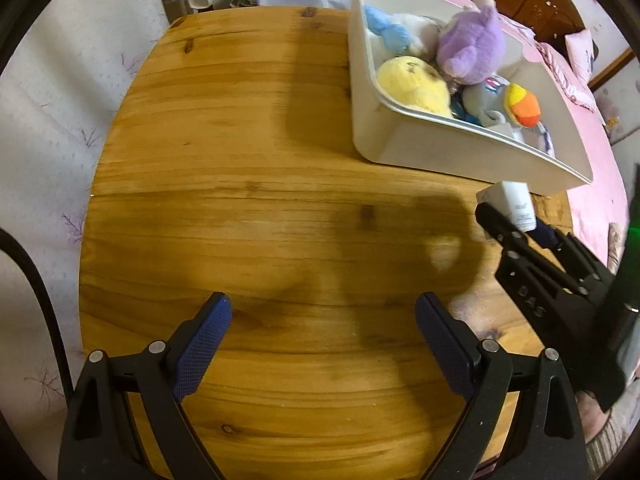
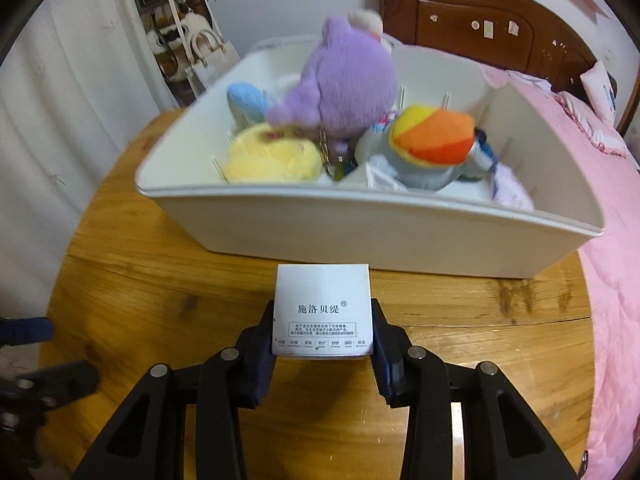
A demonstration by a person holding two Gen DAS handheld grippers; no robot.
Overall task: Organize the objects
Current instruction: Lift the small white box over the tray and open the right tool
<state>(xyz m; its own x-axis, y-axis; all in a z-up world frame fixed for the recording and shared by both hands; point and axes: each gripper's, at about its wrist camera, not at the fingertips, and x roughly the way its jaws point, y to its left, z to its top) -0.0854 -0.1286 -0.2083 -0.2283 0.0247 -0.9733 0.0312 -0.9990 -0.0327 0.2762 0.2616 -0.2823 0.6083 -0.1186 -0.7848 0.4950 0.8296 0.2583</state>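
My right gripper (image 2: 323, 334) is shut on a small white box (image 2: 322, 310) with printed Chinese text, held above the wooden table just in front of the white bin (image 2: 360, 232). In the left wrist view the right gripper (image 1: 506, 216) with the white box (image 1: 514, 204) is at the right, close to the white bin's (image 1: 368, 128) near corner. The bin holds a purple plush (image 2: 348, 84), a yellow plush (image 2: 272, 156), a blue plush (image 2: 248, 100) and a grey plush with an orange and yellow part (image 2: 428, 144). My left gripper (image 1: 323, 344) is open and empty over the bare table.
The round wooden table (image 1: 240, 160) stands next to a bed with a pink cover (image 2: 608, 280) on the right and a dark wooden headboard (image 2: 480, 20). White handbags (image 2: 200, 56) hang beyond the table. A pale curtain (image 1: 48, 128) is at the left.
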